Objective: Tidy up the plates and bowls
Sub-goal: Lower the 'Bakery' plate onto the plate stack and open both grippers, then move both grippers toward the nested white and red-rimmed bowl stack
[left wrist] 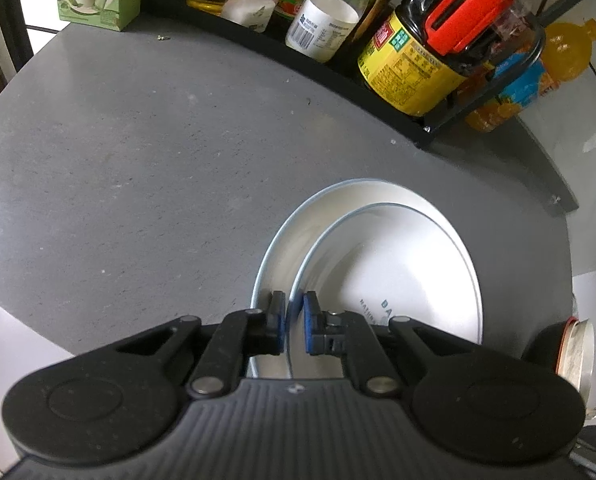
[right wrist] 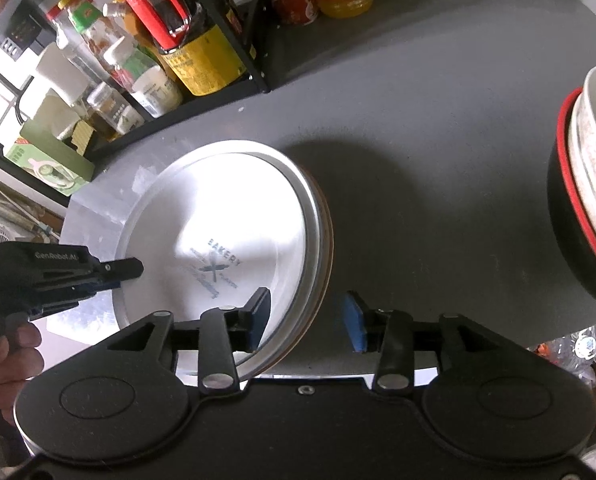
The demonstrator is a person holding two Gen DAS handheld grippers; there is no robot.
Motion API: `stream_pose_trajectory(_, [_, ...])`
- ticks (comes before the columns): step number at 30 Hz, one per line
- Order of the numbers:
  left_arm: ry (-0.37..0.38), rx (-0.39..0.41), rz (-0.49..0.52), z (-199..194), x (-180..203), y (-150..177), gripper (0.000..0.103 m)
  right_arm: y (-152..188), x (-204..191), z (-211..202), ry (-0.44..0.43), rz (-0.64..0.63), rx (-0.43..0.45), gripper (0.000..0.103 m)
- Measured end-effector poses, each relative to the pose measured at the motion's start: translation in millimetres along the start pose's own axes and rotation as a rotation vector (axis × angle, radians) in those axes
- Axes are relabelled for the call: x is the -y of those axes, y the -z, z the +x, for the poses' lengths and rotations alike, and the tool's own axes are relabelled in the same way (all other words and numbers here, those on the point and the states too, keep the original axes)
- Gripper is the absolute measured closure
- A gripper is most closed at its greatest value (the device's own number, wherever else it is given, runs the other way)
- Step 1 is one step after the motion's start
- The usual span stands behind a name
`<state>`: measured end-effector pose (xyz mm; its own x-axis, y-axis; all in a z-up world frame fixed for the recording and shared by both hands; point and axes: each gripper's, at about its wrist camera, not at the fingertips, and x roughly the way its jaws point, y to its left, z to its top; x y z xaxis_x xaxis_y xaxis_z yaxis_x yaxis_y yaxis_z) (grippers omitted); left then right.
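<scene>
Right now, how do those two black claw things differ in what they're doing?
The left gripper has its jaws nearly together, pinching the rim of the top white plate; the right gripper has its jaws wide apart and grips nothing. The left gripper sits at the plate's left rim, while the right gripper straddles the right edge of the plate stack. Both are black with blue pads.

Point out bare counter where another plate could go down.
The grey counter is bare left of the plate stack, up to the condiment rack. A second open strip runs between the plates and the stacked bowls. The rack with its bottles is crowded.
</scene>
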<state>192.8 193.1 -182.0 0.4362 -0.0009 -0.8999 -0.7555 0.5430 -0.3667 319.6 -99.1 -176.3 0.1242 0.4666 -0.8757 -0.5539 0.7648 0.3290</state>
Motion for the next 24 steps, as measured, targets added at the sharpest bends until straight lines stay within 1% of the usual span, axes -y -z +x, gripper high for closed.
stream_pose_trajectory(3, [-0.005,-0.002,-0.003,-5.4,0.8,-1.5,0.093,-0.1,2.4,-7.1,-0.005,0.012,0.013,0.061])
stream_pose_trajectory(6, [-0.051,0.015,0.048,-14.2,10.7,-1.2,0.091,-0.2,5.3,-14.6,-0.01,0.024,0.027,0.059])
stream_pose_trajectory(7, [-0.057,0.012,0.049,-16.7,11.7,-0.7,0.088,0.2,6.7,-17.8,-0.013,0.026,0.031,0.058])
stream_pose_trajectory(9, [-0.051,0.012,0.041,-21.6,13.6,-0.1,0.082,0.4,8.9,-25.7,-0.018,0.028,0.042,0.055])
stream_pose_trajectory(11, [-0.046,0.018,0.053,-27.6,19.6,1.3,0.068,0.7,11.6,-34.7,-0.024,0.029,0.058,0.052])
stream_pose_trajectory(12, [-0.049,0.019,0.06,-30.1,23.7,2.2,0.063,0.8,13.3,-39.6,-0.028,0.03,0.065,0.051])
stream_pose_trajectory(13, [-0.053,0.022,0.067,-33.0,28.8,3.3,0.055,0.6,14.9,-44.7,-0.03,0.031,0.072,0.05])
stream_pose_trajectory(14, [-0.054,0.025,0.073,-35.5,33.6,4.3,0.049,0.5,16.7,-49.4,-0.032,0.031,0.078,0.049])
stream_pose_trajectory(15, [-0.051,0.031,0.08,-38.1,39.5,5.6,0.047,0.7,19.2,-55.6,-0.03,0.027,0.086,0.046])
stream_pose_trajectory(16, [-0.044,0.034,0.09,-40.2,46.0,6.9,0.043,0.7,21.1,-61.3,-0.026,0.022,0.093,0.042])
stream_pose_trajectory(17, [-0.038,0.036,0.099,-42.4,51.9,8.9,0.038,0.5,22.8,-66.4,-0.022,0.019,0.101,0.041])
stream_pose_trajectory(20, [-0.016,0.035,0.135,-44.7,74.9,13.6,0.031,-0.3,32.7,-83.2,-0.024,0.022,0.13,0.034])
stream_pose_trajectory(22, [0.005,0.027,0.156,-45.5,90.4,17.3,0.029,-0.1,41.7,-94.1,-0.026,0.036,0.15,0.026])
stream_pose_trajectory(24, [0.024,0.014,0.156,-46.2,104.2,20.3,0.029,0.2,50.4,-103.4,-0.023,0.05,0.168,0.021])
